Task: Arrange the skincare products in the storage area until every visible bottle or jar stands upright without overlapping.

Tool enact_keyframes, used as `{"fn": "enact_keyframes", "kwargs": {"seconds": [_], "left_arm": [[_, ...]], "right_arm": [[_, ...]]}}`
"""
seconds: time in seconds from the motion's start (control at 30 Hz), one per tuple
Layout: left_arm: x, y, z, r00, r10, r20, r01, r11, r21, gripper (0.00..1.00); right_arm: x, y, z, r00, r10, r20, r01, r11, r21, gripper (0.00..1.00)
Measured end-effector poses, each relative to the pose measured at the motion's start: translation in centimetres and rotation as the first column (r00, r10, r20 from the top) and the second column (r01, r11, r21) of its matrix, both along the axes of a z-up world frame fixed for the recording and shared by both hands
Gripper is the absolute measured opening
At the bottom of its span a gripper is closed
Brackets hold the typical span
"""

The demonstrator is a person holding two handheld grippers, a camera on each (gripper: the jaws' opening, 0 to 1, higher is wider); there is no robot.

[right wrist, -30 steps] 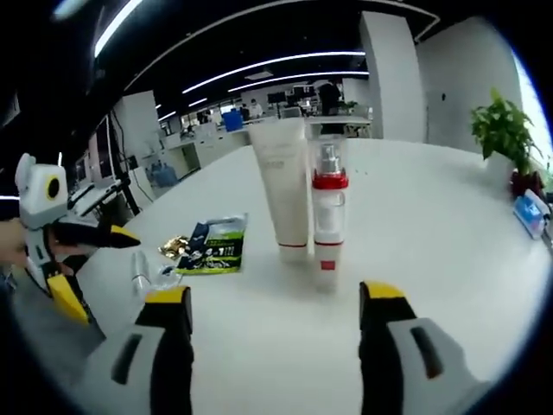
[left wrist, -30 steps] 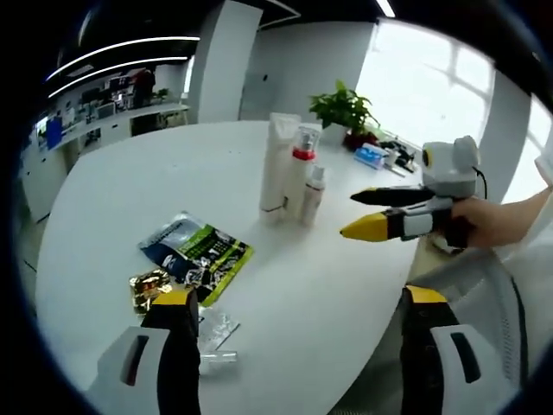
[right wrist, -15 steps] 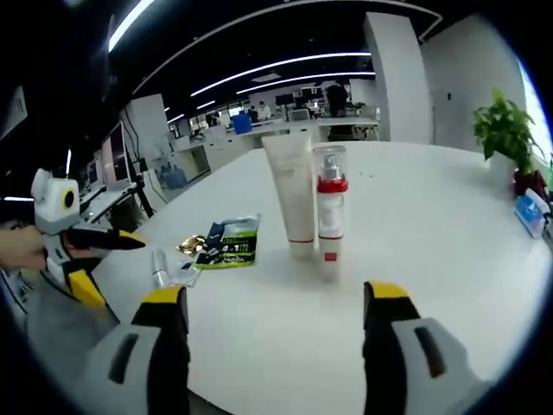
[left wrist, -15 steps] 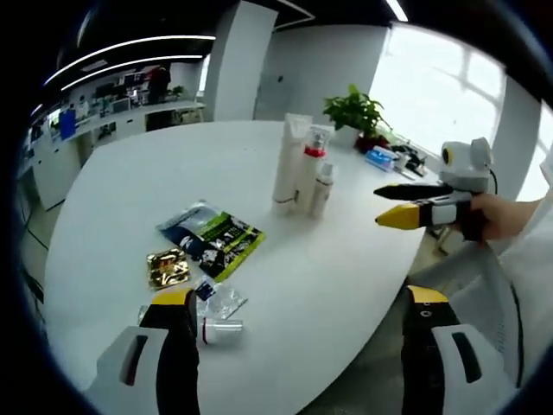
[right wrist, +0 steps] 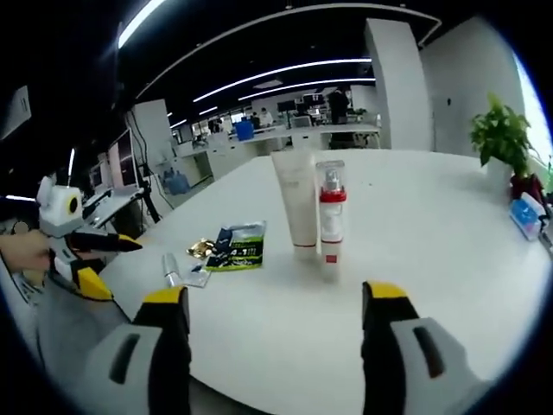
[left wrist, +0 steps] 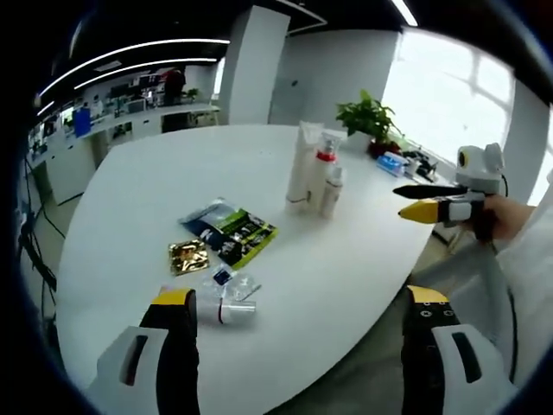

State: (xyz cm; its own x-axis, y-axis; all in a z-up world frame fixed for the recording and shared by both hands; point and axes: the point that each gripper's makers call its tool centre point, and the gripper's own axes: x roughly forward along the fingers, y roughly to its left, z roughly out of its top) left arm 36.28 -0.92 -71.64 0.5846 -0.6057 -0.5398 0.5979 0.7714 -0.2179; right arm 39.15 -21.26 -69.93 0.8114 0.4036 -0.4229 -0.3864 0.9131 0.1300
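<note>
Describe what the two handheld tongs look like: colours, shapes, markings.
Both tongs have two black jaws with yellow tips and pale grey housings bearing dark slots. The left tongs and right tongs look alike. Seen from the side, the right tongs taper to pointed yellow ends under a white, yellow-ringed top. A white sleeve shows.

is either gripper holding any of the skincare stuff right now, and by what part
Nothing is held. The left gripper and right gripper are both open with empty jaws, hanging back from the table edge, apart from the upright tube and pump bottle.
</note>
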Motion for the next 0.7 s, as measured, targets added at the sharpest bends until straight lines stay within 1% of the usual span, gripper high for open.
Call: {"fn": "enact_keyframes", "kwargs": {"seconds": [0.1,0.27,0.33,0.43,0.7], "left_arm": [[-0.7,0.1,-0.1,1.000,0.001,-0.003,-0.001,1.000,0.014,0.97],[-1.5,0.4,-0.2,1.000,0.020,-0.010,-0.020,1.000,0.012,0.97],[-1.4,0.6,-0.1,1.000,0.024,-0.007,-0.024,0.999,0.022,0.97],[-1.1,0.8,0.2,0.999,0.038,0.005,-0.038,0.999,0.011,0.97],[-1.2,1.1,0.0,0.999,0.034,0.003,-0.034,0.999,0.033,0.97]], "right_arm": [[-0.3,-0.1,0.1,1.000,0.002,0.004,-0.002,1.000,-0.006,0.82],[-0.3,-0.1,0.1,1.000,0.007,0.012,-0.007,1.000,0.002,0.82],[-0.4,0.0,-0.2,1.000,0.019,0.016,-0.019,1.000,-0.023,0.82],[-0.5,0.2,-0.1,0.999,0.029,0.026,-0.028,0.999,-0.033,0.81],[-0.5,-0.2,-0.1,0.999,0.016,0.028,-0.016,1.000,-0.011,0.80]]}}
